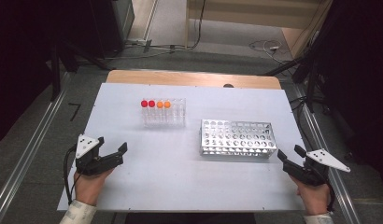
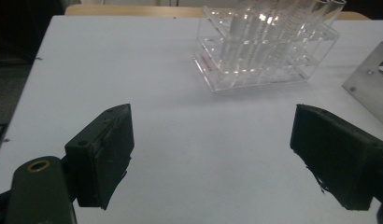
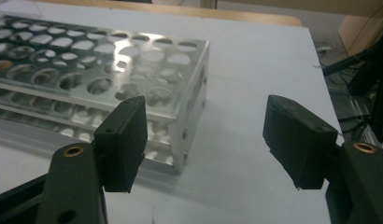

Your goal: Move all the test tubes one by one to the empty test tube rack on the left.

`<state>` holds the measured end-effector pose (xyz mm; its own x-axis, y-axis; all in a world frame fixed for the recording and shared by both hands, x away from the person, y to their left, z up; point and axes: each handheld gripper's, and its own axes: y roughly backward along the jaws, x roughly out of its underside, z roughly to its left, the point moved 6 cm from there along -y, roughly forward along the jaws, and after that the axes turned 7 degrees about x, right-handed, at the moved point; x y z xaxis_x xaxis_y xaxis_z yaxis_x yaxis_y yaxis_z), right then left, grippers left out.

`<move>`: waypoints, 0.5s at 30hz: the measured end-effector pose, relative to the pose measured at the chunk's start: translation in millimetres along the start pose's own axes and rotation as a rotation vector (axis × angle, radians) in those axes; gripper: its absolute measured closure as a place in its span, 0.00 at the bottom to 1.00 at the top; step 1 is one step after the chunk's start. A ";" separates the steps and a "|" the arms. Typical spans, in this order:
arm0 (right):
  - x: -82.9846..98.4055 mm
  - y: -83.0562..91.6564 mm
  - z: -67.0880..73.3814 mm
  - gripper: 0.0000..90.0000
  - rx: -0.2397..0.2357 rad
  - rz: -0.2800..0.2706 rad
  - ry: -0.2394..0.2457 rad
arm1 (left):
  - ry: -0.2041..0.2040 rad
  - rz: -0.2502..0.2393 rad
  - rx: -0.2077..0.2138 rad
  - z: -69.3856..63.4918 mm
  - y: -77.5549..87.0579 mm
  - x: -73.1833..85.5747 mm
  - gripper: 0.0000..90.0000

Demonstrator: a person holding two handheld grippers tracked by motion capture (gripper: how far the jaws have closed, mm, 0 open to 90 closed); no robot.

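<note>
**A:** Two black handheld grippers wait at the near edge of the white, matt table point(image 1: 180, 177). The left gripper point(image 1: 116, 150) stands with its jaws wide and nothing between them; the right gripper point(image 1: 288, 157) likewise stands wide and empty. What could go wrong from here?

**B:** Nearest the right gripper sits the shiny perforated metal rack point(image 1: 237, 138), a low box of thin sheet with rows of round holes and hard, square corners. It looks light and smooth-footed on a smooth top, so a jaw that brushes its end wall would likely push it across the table rather than stop against it.

**A:** And on the left side?

**B:** Farther back, left of the metal rack and well apart from both grippers, is the clear plastic rack point(image 1: 164, 114), which holds upright clear tubes: two with red caps point(image 1: 148, 103) and two with orange caps point(image 1: 164, 104). In the left gripper view that rack point(image 2: 266, 51) is all glare and see-through edges, so its walls are hard to judge; a misread approach could knock it or tip a tube.

**A:** The tubes themselves?

**B:** Slim, round and slick. Flat rubbery pads closing off-centre could let one roll or slip, and a tilted lift might drag the light rack up with it.
</note>
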<state>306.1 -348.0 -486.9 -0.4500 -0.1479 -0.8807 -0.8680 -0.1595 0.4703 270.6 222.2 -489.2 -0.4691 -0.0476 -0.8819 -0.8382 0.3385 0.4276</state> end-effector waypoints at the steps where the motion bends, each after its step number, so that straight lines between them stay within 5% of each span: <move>1: 3.3 -0.8 -2.5 0.32 0.006 0.012 -0.008 | -0.001 0.001 -0.011 2.8 1.4 1.3 0.16; 15: 29.3 -14.7 -25.1 0.30 0.057 0.092 -0.076 | 0.036 0.033 -0.079 31.9 1.4 18.4 0.16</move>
<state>311.0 -374.5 -518.2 -0.5411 -0.0842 -0.8368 -0.8318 -0.0929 0.5472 269.6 251.8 -511.1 -0.5054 -0.0718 -0.8599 -0.8407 0.2656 0.4720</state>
